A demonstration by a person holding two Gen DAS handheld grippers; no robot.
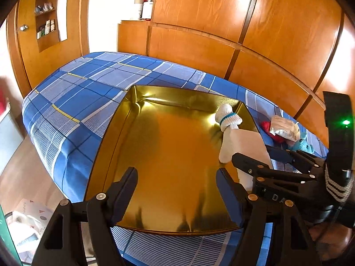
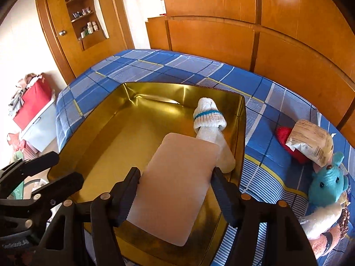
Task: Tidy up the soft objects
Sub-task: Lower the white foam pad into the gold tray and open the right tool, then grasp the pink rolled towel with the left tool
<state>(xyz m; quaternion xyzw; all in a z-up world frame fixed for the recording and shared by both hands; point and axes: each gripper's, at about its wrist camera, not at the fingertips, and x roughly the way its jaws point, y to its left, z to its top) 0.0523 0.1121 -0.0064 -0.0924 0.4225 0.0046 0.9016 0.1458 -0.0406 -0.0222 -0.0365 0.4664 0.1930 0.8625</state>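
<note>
The right gripper (image 2: 175, 185) has its jaws clamped on a pale pink foam pad (image 2: 175, 184), one jaw on each long edge, low in the middle of the right wrist view. The pad hangs tilted over the right half of a gold tray (image 2: 104, 137); whether its lower corner touches the tray floor I cannot tell. Just past the pad's upper right corner lies a rolled white sock (image 2: 208, 117) with a blue band, against the tray's right wall, its tail partly hidden under the pad.

The left gripper (image 1: 176, 190) sits at the bottom of the left wrist view with its jaws apart and nothing between them, over the near part of the tray (image 1: 124, 133). From that side the sock (image 1: 228, 119) shows at the tray's upper right and the pad (image 1: 250, 146) edge-on beside it, with the right gripper's black frame crossing in front.

Counted: one tray, one pad and one sock inside it.

The tray rests on a bed with a blue plaid sheet (image 2: 261, 115). At the right edge of the right wrist view a small heap lies on the sheet, apart from the tray: a red soft thing (image 2: 286, 136), a crinkled packet (image 2: 310, 144) on top of it, a turquoise plush toy (image 2: 328, 181) and a white plush (image 2: 321, 219) below that. Wooden wardrobe panels (image 2: 221, 11) rise behind the bed.
</note>
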